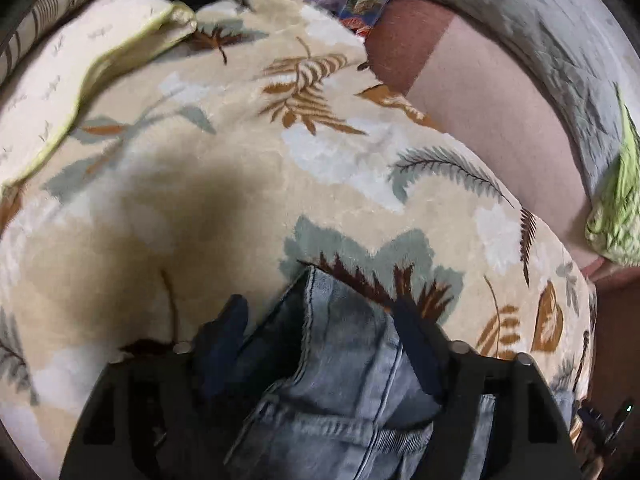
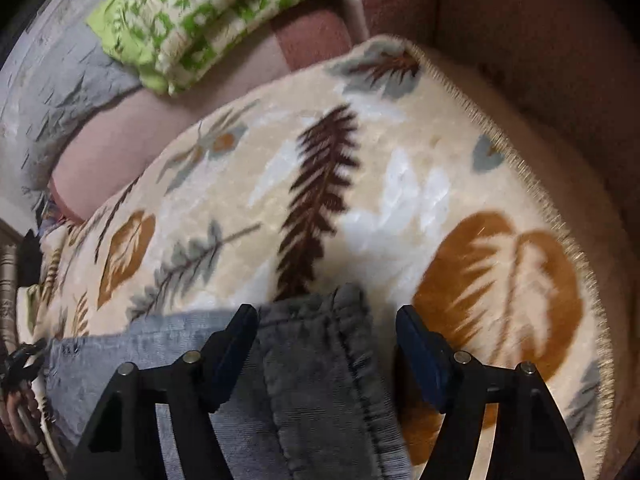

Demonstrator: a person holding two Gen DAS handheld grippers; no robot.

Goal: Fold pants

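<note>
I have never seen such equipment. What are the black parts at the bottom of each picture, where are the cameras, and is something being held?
Each picture comes from a camera mounted on a hand-held two-finger gripper, looking forward along its fingers. The black parts are those fingers. One view shows the left gripper, the other the right gripper. Both stand open over light blue jeans, which lie on a cream leaf-patterned blanket. The denim sits between the fingers, but neither gripper pinches it. A green-and-white pillow lies farther back.

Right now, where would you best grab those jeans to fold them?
Probably by the thick stitched edge of the jeans, coming from above: it lies flat on the leaf-print blanket, sticking out between the open right gripper's fingers.
</note>
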